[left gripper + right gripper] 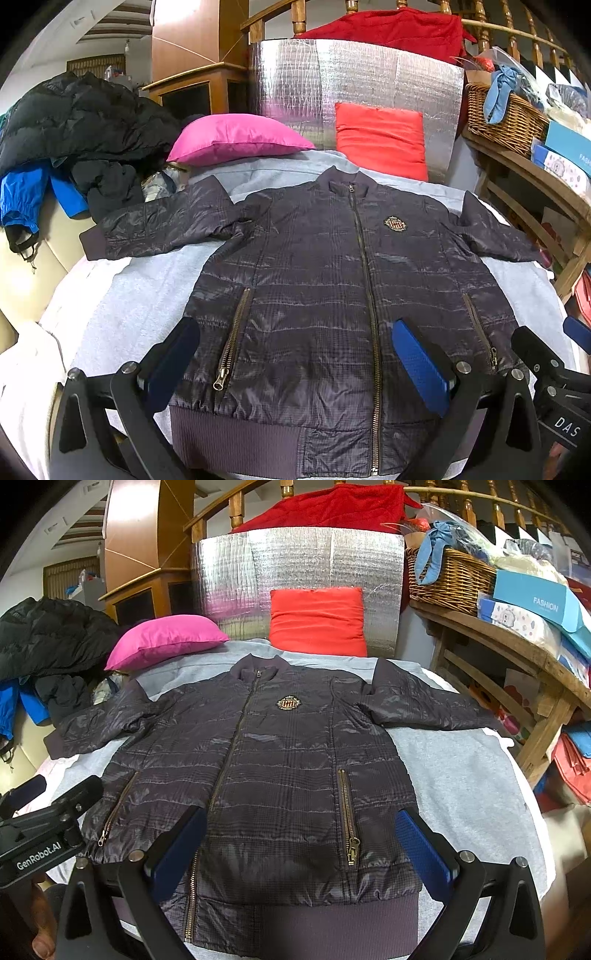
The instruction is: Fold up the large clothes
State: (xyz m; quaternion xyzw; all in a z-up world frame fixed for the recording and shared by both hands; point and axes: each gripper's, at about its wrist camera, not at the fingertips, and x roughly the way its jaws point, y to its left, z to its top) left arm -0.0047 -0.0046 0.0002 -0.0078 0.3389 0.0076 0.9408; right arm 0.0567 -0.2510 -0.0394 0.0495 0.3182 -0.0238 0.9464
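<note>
1. One quilted jacket lies flat, zipped, on the grey sheet; its hem is partly hidden.
2. Two pillows: pink pillow, red pillow.
3. Left gripper and right gripper hover above the hem, jaws wide, holding nothing.

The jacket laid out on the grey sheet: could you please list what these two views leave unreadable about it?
- Jacket back: both views, hidden because it lies front up.
- Chest badge lettering: both views, too small to read.
- Hem middle: right wrist view, cut off by the bottom edge.
- Cuff of the sleeve on the image right: left wrist view, lost over the sheet's edge.
</note>
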